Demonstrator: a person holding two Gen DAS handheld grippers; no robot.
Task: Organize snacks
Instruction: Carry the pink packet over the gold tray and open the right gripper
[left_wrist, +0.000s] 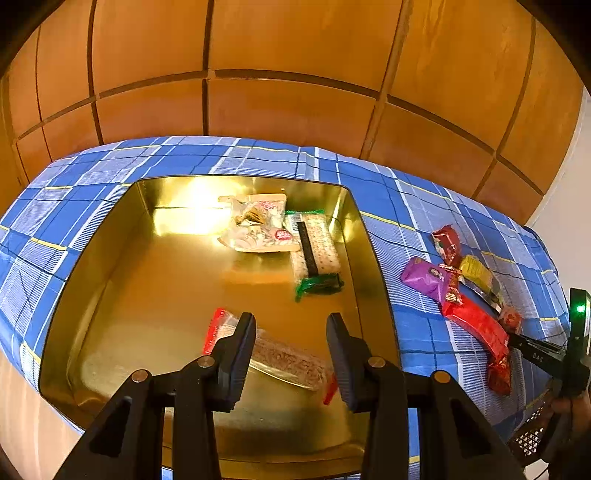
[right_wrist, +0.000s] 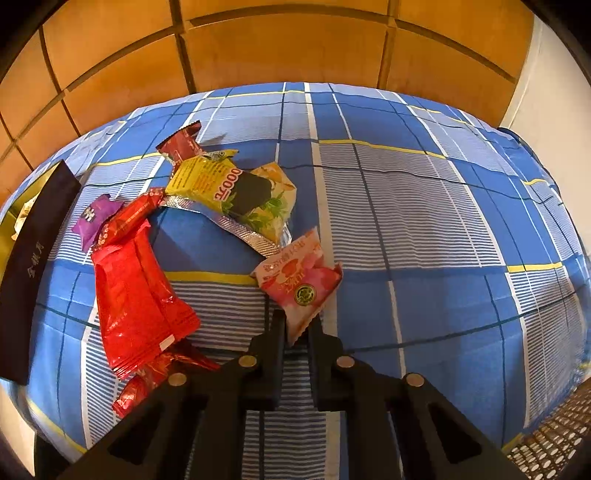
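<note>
A gold tin (left_wrist: 110, 229) sits on the blue checked cloth (right_wrist: 424, 221). In it lie a white pouch (left_wrist: 258, 225), a green-ended cracker pack (left_wrist: 316, 247) and a clear bar with red ends (left_wrist: 288, 358). My left gripper (left_wrist: 291, 321) hangs open over that bar, its pads off it. On the cloth to the right of the tin is a heap: a long red packet (right_wrist: 133, 288), a yellow packet (right_wrist: 210, 181), a purple one (right_wrist: 96, 218) and a dark red one (right_wrist: 181, 142). My right gripper (right_wrist: 297, 321) is shut on the near corner of a pink packet (right_wrist: 299, 284).
The tin's dark side (right_wrist: 33, 266) stands at the left of the right wrist view. A small red wrapped sweet (right_wrist: 147, 380) lies beside my right fingers. Wooden panelling (left_wrist: 295, 74) rises behind the table. Bare cloth stretches to the right of the heap.
</note>
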